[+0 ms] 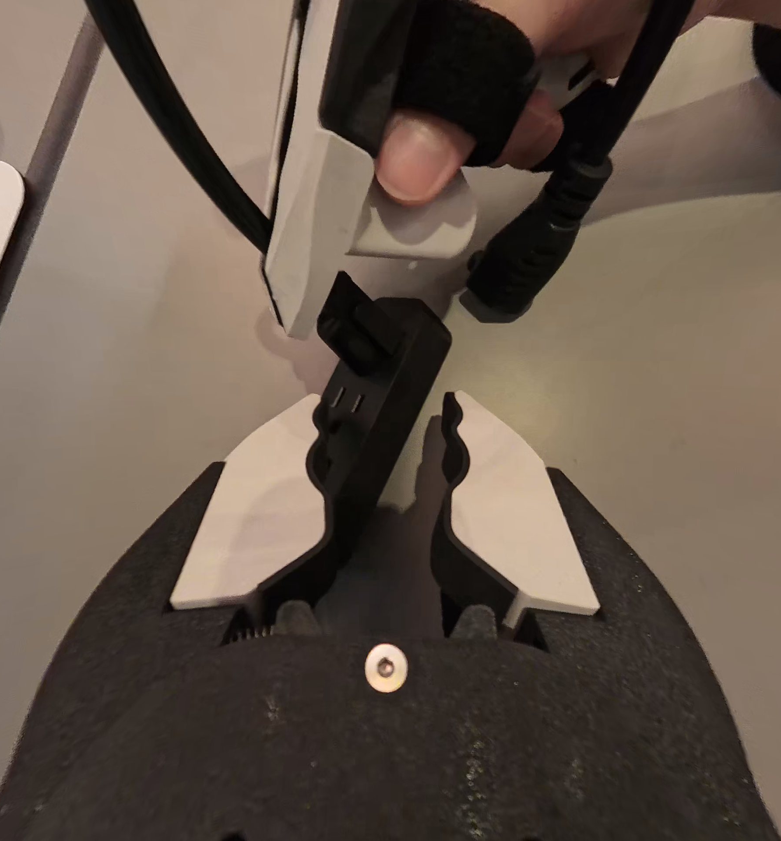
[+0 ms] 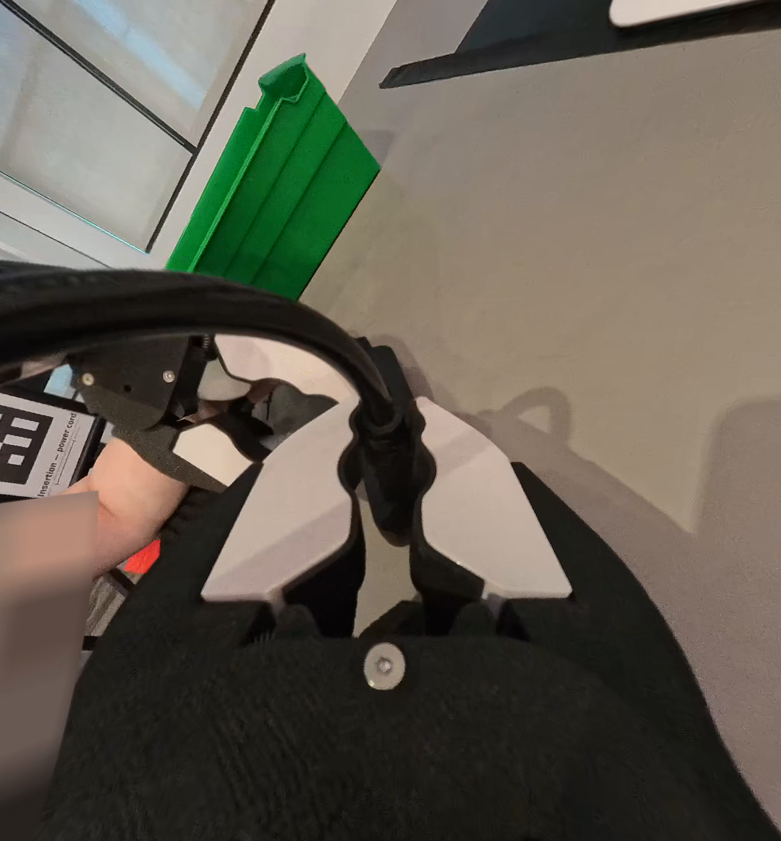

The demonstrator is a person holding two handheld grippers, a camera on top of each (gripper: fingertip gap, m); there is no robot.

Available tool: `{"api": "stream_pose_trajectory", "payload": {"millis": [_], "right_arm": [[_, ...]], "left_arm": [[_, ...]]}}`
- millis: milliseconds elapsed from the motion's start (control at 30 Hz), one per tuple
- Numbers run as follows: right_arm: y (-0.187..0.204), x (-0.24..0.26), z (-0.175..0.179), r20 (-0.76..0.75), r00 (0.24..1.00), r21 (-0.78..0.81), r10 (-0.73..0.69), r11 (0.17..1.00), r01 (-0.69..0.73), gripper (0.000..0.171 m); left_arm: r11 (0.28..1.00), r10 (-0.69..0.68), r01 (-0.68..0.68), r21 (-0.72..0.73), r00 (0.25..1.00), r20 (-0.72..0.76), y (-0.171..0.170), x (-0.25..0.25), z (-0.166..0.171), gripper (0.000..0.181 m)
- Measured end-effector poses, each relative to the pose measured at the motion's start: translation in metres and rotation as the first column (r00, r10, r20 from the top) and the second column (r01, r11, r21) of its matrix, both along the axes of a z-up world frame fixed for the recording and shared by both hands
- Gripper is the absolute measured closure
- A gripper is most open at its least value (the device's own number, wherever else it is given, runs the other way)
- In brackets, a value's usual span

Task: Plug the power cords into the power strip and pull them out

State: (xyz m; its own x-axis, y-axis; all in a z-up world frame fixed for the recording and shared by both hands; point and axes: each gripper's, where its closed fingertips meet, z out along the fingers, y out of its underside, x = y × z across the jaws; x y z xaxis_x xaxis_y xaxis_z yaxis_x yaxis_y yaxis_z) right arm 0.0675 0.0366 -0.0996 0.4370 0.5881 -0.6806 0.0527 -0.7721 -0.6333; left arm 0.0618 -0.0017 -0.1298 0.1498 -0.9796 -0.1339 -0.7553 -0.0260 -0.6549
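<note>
Left tongs: your left gripper (image 1: 382, 437) sits at the lower middle of the left wrist view. The black power strip (image 1: 379, 409) runs up between its fingers, tilted to the right. The strip lies against the left finger (image 1: 261, 509), but a gap shows beside the right finger (image 1: 511, 514), so you cannot tell whether the jaws clamp it or merely flank it.

Power strip: its slotted face is turned toward the left finger, and its far end points to the centre of the frame.

Right tongs: your right gripper (image 2: 386, 455) is at the middle of the right wrist view, closed narrowly on the black plug (image 2: 388, 478) of a power cord (image 2: 197, 305). The cord arcs from the plug up and away to the left edge of that frame.

Other gripper seen from the left: the right gripper (image 1: 316, 255) comes down from the top of the left wrist view, your thumb (image 1: 418, 159) on its pale body, its tip just beside the strip's far end. Whether the plug is seated in the strip cannot be told.

Second plug: another black plug (image 1: 534, 245) stands at the right of centre in the left wrist view.

Surroundings: a pale table (image 1: 652, 455) lies below; a green plastic piece (image 2: 279, 182) stands at the upper left of the right wrist view, and a printed card with a black-and-white marker (image 2: 20, 446) lies at the left edge.
</note>
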Motion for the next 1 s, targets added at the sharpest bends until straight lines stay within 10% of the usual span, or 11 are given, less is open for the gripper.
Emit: {"api": "stream_pose_trajectory", "payload": {"millis": [600,1000], "right_arm": [[-0.043,-0.003,0.009,0.088,0.946,0.398,0.312,0.86,-0.32,0.146],[-0.045,0.006,-0.007,0.32,0.921,0.507,0.222,0.781,-0.364,0.133]], "left_arm": [[0.995,0.026,-0.016,-0.103,0.995,0.099,-0.011,0.009,0.001,0.143],[1.0,-0.014,0.014,0.001,0.999,-0.031,-0.006,0.0,-0.016,0.126]]}}
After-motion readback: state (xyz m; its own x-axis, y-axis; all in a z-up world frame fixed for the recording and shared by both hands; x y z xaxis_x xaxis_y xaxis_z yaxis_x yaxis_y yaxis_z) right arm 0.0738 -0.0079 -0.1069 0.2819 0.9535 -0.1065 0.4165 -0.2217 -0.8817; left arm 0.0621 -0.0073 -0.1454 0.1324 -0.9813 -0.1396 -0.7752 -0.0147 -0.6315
